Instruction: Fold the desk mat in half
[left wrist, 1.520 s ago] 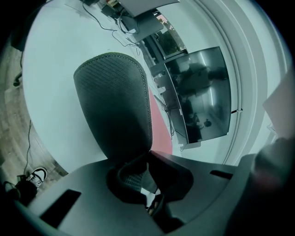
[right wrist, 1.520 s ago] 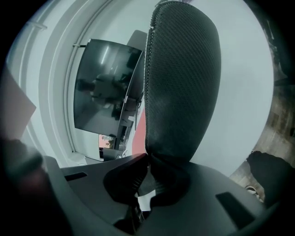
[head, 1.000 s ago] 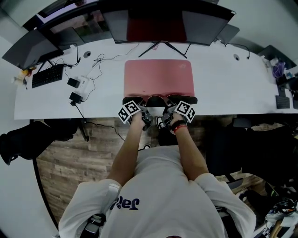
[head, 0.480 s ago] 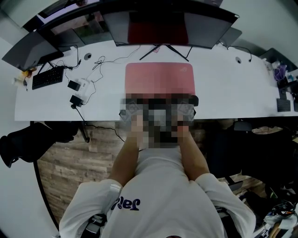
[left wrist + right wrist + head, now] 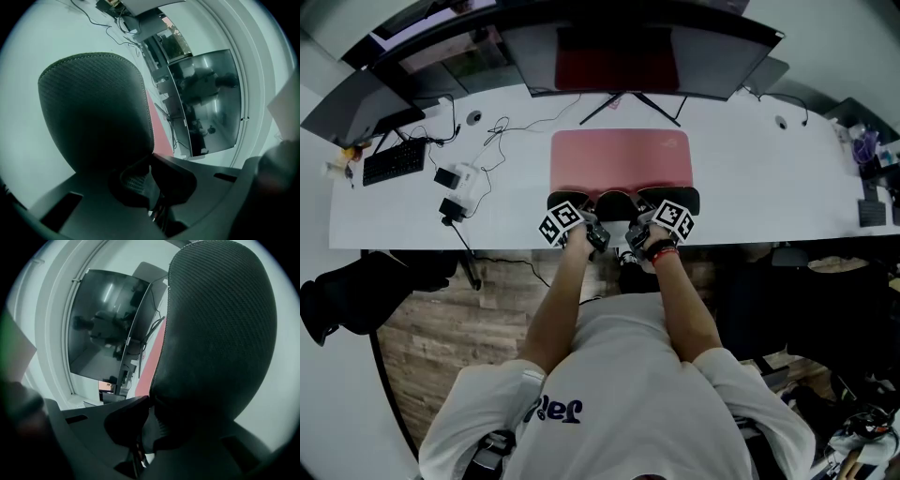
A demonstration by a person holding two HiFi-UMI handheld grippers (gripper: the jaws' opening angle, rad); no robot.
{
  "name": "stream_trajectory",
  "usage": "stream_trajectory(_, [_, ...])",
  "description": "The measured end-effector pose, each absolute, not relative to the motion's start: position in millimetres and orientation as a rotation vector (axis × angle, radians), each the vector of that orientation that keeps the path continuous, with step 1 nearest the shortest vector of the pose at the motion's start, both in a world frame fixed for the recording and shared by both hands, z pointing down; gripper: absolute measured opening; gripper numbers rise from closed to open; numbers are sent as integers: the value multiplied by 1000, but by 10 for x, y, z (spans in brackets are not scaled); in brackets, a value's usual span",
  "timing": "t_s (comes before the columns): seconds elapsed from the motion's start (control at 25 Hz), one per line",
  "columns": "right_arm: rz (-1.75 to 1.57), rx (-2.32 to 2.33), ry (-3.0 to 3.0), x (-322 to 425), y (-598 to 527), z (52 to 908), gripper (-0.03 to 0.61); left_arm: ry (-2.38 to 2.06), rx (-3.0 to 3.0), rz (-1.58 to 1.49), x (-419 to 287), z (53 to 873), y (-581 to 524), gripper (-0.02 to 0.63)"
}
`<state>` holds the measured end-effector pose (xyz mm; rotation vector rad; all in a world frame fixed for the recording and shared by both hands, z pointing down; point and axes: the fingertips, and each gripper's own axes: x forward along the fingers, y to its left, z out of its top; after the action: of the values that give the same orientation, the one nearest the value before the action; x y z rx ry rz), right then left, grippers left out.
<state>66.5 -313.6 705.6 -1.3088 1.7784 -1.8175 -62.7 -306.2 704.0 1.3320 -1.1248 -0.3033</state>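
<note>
Two grippers, both pinching: your left gripper (image 5: 581, 214) is clamping the near left corner of the pink desk mat (image 5: 619, 157), and your right gripper (image 5: 654, 212) is clamping the near right corner, jaws pressing on the material. One mat is lying on the white desk (image 5: 750, 187) at 12 o'clock from your hands, its near edge curling up and showing a black textured underside. One monitor (image 5: 623, 52) is standing at 12 o'clock beyond it, one keyboard (image 5: 394, 161) at 10 o'clock.
</note>
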Motion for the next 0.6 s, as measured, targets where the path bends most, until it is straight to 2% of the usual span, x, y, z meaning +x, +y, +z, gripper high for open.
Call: stream_trajectory(0.6, [-1852,-1344,1744,644,-3399,7122,51,-1129,1344,-288,-633,7088,-3339,32])
